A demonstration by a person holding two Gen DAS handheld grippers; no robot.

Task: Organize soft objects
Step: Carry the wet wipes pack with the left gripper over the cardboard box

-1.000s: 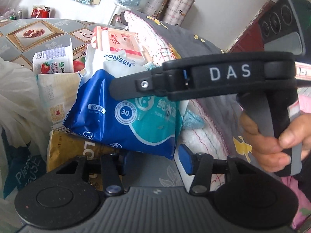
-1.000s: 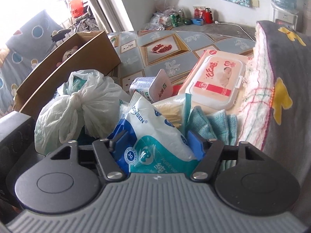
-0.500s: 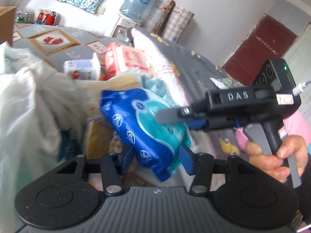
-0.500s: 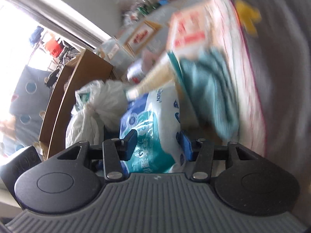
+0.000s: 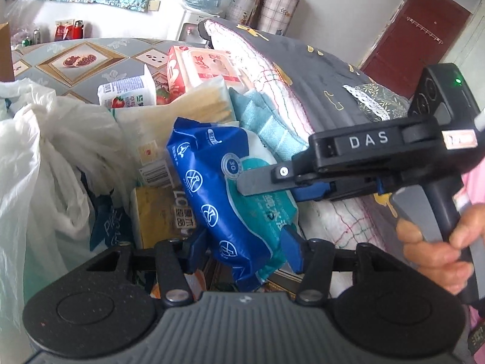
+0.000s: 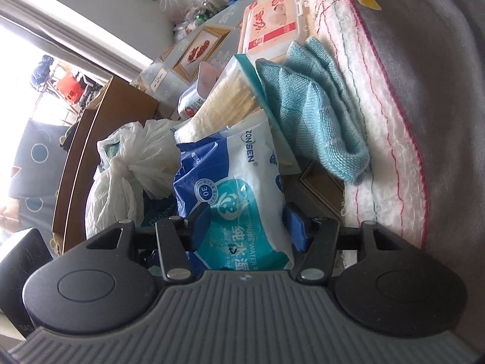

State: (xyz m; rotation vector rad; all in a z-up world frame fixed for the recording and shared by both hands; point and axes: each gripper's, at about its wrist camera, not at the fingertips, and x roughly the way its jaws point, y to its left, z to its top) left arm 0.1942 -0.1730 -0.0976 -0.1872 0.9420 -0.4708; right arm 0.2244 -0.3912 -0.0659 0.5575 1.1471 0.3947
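Both grippers were on the blue-and-white wet wipes pack [image 5: 230,200] at once! The left gripper [image 5: 244,247] clamped its lower end between blue pads, while the right gripper [image 5: 272,182], jaws just easing wider, still pinched the pack's teal side. The pack hung above the cluttered table, just beside a teal cloth [image 6: 318,112], a white plastic bag [image 6: 127,170] and a pink wipes box [image 6: 272,27].
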